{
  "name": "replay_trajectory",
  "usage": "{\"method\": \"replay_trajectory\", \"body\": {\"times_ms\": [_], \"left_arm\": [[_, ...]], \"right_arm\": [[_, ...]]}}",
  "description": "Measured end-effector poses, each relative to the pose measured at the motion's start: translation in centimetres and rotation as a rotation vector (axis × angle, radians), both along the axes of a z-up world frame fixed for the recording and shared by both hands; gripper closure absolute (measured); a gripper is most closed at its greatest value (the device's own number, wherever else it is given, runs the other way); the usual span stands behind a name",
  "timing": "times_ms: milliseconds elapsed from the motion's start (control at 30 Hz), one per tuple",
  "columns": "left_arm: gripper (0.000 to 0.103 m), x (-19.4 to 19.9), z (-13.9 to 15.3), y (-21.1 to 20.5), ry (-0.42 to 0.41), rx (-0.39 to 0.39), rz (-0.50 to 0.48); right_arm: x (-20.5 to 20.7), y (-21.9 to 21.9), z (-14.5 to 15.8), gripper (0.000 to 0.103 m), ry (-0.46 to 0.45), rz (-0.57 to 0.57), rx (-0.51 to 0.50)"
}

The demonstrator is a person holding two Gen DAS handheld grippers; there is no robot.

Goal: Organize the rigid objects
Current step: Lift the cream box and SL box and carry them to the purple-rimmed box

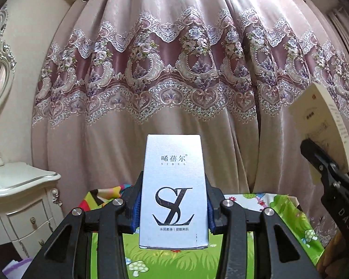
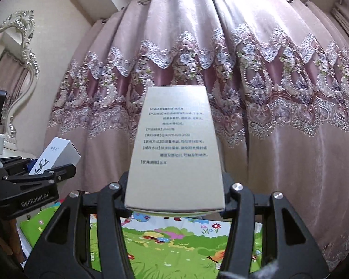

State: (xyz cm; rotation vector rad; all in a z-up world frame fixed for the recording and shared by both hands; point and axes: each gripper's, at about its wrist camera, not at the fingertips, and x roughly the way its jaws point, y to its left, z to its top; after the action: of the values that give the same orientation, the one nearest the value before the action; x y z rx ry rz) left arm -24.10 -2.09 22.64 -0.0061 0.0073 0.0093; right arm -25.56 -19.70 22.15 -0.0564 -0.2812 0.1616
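My left gripper (image 1: 173,207) is shut on a white carton (image 1: 173,186) with a dark "SL" logo, held upright above the table. It also shows at the left of the right wrist view (image 2: 55,153), in the left gripper (image 2: 35,174). My right gripper (image 2: 174,190) is shut on a cream carton (image 2: 174,148) printed with Chinese text, held upright in the air. In the left wrist view this cream carton (image 1: 323,127) and the right gripper (image 1: 325,162) are at the right edge.
A table with a green cartoon-print cover (image 1: 174,260) lies below both grippers (image 2: 174,239). A pink lace-trimmed curtain (image 1: 174,81) hangs behind. A white ornate dresser (image 1: 18,200) with a mirror (image 2: 18,53) stands at the left.
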Motion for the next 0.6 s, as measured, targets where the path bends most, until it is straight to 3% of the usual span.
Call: {"method": "replay_trajectory", "body": {"times_ms": [133, 367, 600], "left_arm": [[0.06, -0.8, -0.8, 1.5, 0.034, -0.006, 0.029], [0.06, -1.5, -3.4, 6.1, 0.185, -0.056, 0.113], [0.06, -3.0, -5.5, 11.0, 0.257, -0.116, 0.216]], "right_arm": [[0.0, 1.6, -0.3, 0.048, 0.036, 0.065, -0.028], [-0.1, 5.4, -1.2, 0.048, 0.122, 0.231, -0.088], [0.0, 9.8, -2.4, 0.048, 0.195, 0.384, -0.161]]}}
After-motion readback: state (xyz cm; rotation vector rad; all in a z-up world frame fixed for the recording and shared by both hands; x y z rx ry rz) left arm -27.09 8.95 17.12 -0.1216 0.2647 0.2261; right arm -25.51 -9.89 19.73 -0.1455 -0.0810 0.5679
